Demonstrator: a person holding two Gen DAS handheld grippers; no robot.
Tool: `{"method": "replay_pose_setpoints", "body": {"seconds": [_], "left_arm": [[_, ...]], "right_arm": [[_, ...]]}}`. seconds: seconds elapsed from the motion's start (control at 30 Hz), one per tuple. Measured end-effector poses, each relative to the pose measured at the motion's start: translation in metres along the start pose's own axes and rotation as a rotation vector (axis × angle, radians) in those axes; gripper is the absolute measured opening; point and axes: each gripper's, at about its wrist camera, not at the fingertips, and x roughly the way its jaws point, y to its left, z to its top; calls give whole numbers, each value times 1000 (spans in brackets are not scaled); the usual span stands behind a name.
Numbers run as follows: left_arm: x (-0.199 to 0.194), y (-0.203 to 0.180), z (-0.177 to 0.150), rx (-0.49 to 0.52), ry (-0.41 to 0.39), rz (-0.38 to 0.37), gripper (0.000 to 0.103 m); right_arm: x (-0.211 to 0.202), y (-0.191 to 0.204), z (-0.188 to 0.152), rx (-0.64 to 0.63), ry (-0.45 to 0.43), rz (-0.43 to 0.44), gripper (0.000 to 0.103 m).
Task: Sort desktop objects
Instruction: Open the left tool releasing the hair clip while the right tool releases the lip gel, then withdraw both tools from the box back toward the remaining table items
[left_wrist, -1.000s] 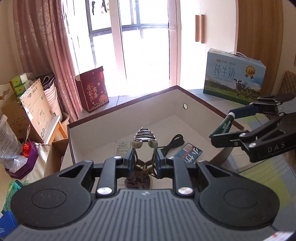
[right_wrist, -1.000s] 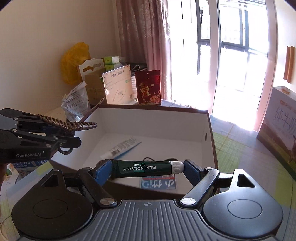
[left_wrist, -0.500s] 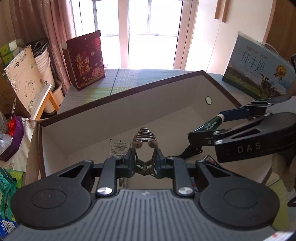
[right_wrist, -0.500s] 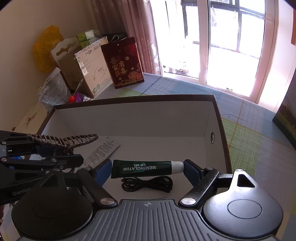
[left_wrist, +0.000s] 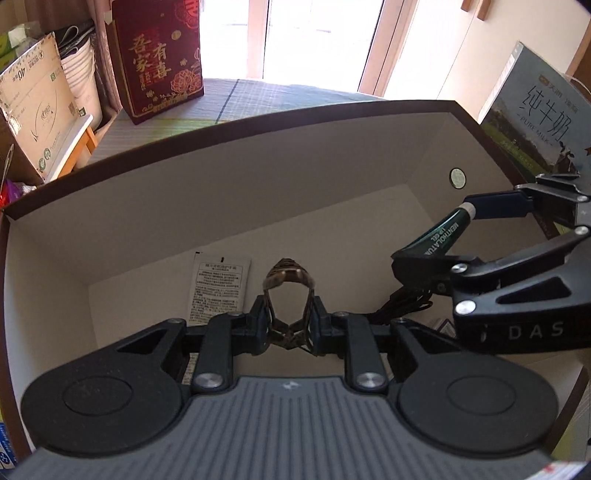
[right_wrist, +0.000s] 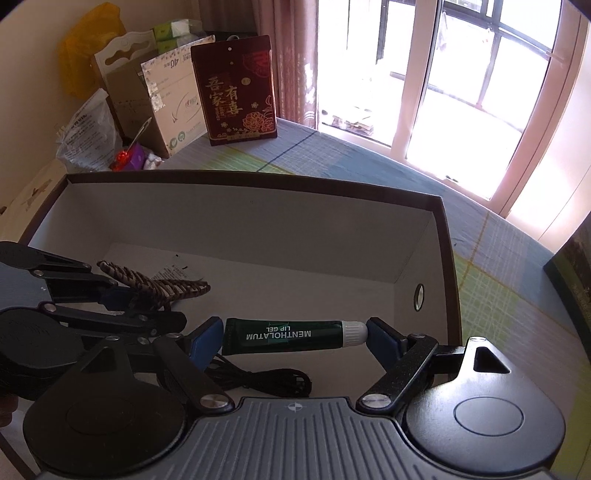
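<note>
My left gripper (left_wrist: 289, 322) is shut on a brown striped hair claw clip (left_wrist: 288, 280) and holds it inside the open white box (left_wrist: 221, 192), above its floor. The clip also shows in the right wrist view (right_wrist: 155, 286). My right gripper (right_wrist: 291, 334) is shut on a green Mentholatum lip gel tube (right_wrist: 284, 335), gripped end to end, over the box's right part. The tube also shows in the left wrist view (left_wrist: 439, 236).
On the box floor lie a white printed sachet (left_wrist: 218, 284), a coiled black cable (right_wrist: 258, 382) and a card partly hidden (left_wrist: 443, 326). A dark red gift bag (right_wrist: 236, 88) and a milk carton case (left_wrist: 535, 122) stand on the checked tablecloth (right_wrist: 491, 280) beyond the box.
Both grippers have moved forward and down into the box with their objects still held. The box interior now fills both views.
</note>
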Motion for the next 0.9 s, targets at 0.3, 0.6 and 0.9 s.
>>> {"method": "replay_pose_setpoints", "body": {"seconds": [0.3,0.6,0.9], "left_arm": [[-3,1,4,26,-15,29,29],[-13,8,1,15,-33,97,65],[-28,12,-2,-10,-58,112,77]], "right_arm": [[5,2,-1,-58,-2,-19,81],[4,-2,-4,-55,-60,-5,99],[-20,-12,-10,4,-110,50,101]]}}
